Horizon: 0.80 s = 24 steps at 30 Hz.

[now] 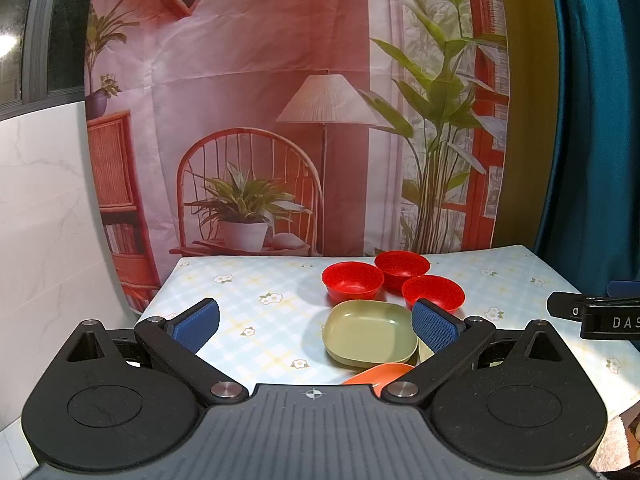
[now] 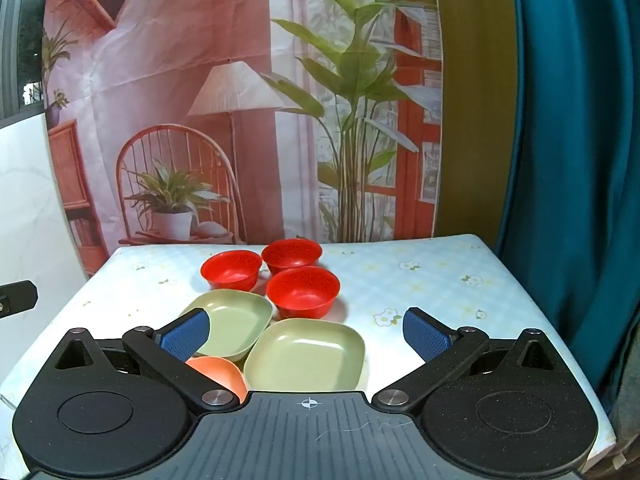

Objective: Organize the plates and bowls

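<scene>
Three red bowls stand close together at the back of the table: one on the left (image 2: 231,270), one behind (image 2: 291,255), one in front (image 2: 303,291). Two green square plates lie before them, one on the left (image 2: 234,322) and one nearer (image 2: 306,354). An orange plate (image 2: 218,372) lies nearest, partly hidden by my right gripper's left finger. My right gripper (image 2: 308,334) is open and empty above the nearer green plate. My left gripper (image 1: 316,320) is open and empty, left of the dishes; a green plate (image 1: 370,334), red bowls (image 1: 352,282) and the orange plate (image 1: 380,376) show there.
The table (image 2: 440,280) has a pale checked cloth with flowers. A printed backdrop (image 2: 240,100) hangs behind it and a teal curtain (image 2: 568,160) on the right. The right gripper's body (image 1: 592,314) shows at the left view's right edge.
</scene>
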Each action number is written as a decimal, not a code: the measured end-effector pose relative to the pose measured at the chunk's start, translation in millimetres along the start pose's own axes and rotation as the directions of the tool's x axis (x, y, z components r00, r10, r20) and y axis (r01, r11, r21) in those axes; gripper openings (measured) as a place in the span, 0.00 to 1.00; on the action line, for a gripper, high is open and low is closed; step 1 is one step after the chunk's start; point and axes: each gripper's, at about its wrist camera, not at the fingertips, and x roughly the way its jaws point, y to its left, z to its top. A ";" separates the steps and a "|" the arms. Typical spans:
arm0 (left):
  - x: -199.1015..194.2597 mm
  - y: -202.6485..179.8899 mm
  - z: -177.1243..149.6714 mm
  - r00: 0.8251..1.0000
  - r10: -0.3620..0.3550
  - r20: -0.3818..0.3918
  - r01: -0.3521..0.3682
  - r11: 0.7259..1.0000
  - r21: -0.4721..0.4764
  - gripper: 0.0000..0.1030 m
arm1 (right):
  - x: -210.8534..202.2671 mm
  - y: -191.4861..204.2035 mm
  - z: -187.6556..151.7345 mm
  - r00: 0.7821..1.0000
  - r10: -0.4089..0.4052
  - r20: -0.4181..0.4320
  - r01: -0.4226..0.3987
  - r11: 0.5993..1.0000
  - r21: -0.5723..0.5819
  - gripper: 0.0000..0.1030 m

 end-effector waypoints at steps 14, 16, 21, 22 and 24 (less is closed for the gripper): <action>0.3 0.8 -0.4 1.000 -0.001 0.000 0.001 1.000 0.001 1.00 | 0.2 -0.9 1.6 1.000 0.000 -0.001 0.000 1.000 -0.002 1.00; 0.3 1.0 -0.2 1.000 -0.001 0.000 0.001 1.000 0.000 1.00 | 0.1 -0.8 1.8 1.000 -0.001 -0.002 0.001 1.000 -0.002 1.00; 0.8 1.2 -0.3 1.000 -0.001 -0.002 0.001 1.000 0.000 1.00 | -0.1 0.0 1.0 1.000 -0.001 -0.002 0.001 1.000 -0.002 1.00; 0.8 1.1 -0.2 1.000 0.000 -0.003 0.000 1.000 -0.001 1.00 | -0.1 0.2 0.9 1.000 -0.001 -0.002 0.001 1.000 -0.002 1.00; 0.4 1.0 0.0 1.000 0.000 -0.002 0.000 1.000 -0.002 1.00 | 0.0 0.3 0.6 1.000 -0.001 -0.002 0.001 1.000 -0.003 1.00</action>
